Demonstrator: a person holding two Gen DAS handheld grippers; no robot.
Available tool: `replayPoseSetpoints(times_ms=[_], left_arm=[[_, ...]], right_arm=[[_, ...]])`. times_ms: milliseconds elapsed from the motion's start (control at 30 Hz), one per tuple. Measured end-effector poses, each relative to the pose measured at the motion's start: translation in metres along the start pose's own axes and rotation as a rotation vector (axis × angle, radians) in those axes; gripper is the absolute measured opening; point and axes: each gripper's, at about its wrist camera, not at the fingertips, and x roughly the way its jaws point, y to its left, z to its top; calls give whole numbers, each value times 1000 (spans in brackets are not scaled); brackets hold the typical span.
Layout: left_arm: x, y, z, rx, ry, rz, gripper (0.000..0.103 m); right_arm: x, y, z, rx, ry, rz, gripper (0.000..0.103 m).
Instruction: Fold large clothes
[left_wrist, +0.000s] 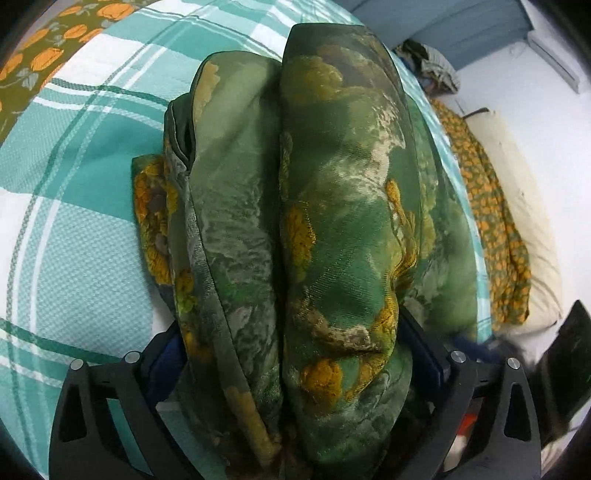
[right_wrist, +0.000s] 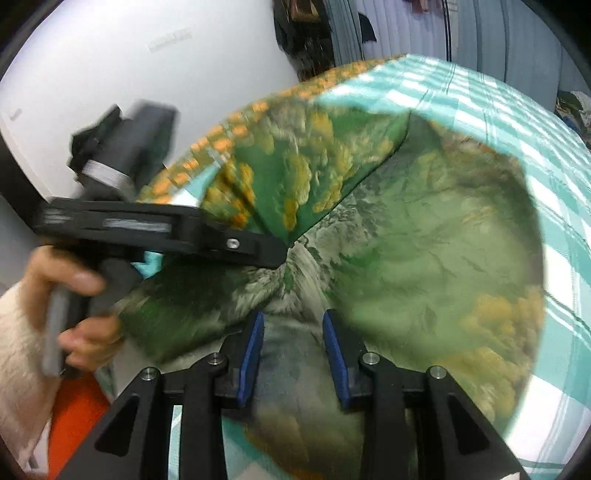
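The green floral garment (left_wrist: 295, 229) lies bunched in two thick rolls on the teal checked bedsheet (left_wrist: 74, 221), filling the centre of the left wrist view. The left gripper (left_wrist: 291, 354) stands spread wide around it. The right gripper (right_wrist: 293, 347), lower centre, has its blue pads (right_wrist: 334, 354) parted over the cloth

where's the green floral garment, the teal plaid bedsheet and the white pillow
green floral garment (left_wrist: 332, 221), left wrist view, its bunched middle
teal plaid bedsheet (left_wrist: 85, 236), left wrist view, bare part
white pillow (left_wrist: 532, 221), left wrist view, its side
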Motion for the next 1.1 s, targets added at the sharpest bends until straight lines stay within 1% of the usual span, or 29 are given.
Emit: replayPoseSetpoints(times_ms=[33, 67, 100, 133, 167, 200, 233, 300, 333, 467, 567, 633, 767, 833, 967, 1100], left_arm=[[3, 1, 1, 2, 2, -1, 100], [0, 8, -5, -3, 4, -5, 100], [1, 9, -4, -14, 5, -9, 100], [3, 8, -3, -20, 3, -7, 101], [2, 7, -6, -18, 1, -3, 101], [3, 6, -7, -12, -6, 10, 101], [2, 6, -8, -5, -11, 19, 101], [3, 2, -8, 5, -23, 46, 102], [4, -2, -8, 10, -30, 59, 101], [6, -17, -6, 43, -53, 121, 101], [6, -23, -4, 60, -66, 150, 101], [6, -27, -3, 62, -71, 154, 102], [10, -31, 0, 62, -75, 149, 101], [9, -27, -2, 65, -75, 145, 102], [3, -17, -11, 66, -78, 138, 101], [4, -13, -11, 65, -80, 131, 102]], right_arm=[[-16, -9, -5, 24, -36, -6, 53], [-29, -20, -11, 49, -69, -20, 69], [-40, -31, -16, 77, -95, -43, 76], [-53, -50, -26, 128, -118, -80, 77], [-57, -64, -30, 160, -111, -90, 77], [-59, -77, -36, 194, -93, -99, 77], [-58, -95, -47, 247, -53, -128, 77], [-57, -116, -60, 318, -13, -175, 77], [-58, -122, -66, 334, -5, -188, 77], [-64, -120, -81, 301, -10, -247, 77], [-58, -122, -91, 293, 40, -277, 77], [-52, -125, -97, 297, 76, -302, 77], [-46, -133, -110, 309, 122, -326, 77], [-42, -133, -113, 300, 132, -343, 77], [-37, -127, -119, 259, 119, -377, 78], [-38, -134, -127, 262, 74, -343, 80]])
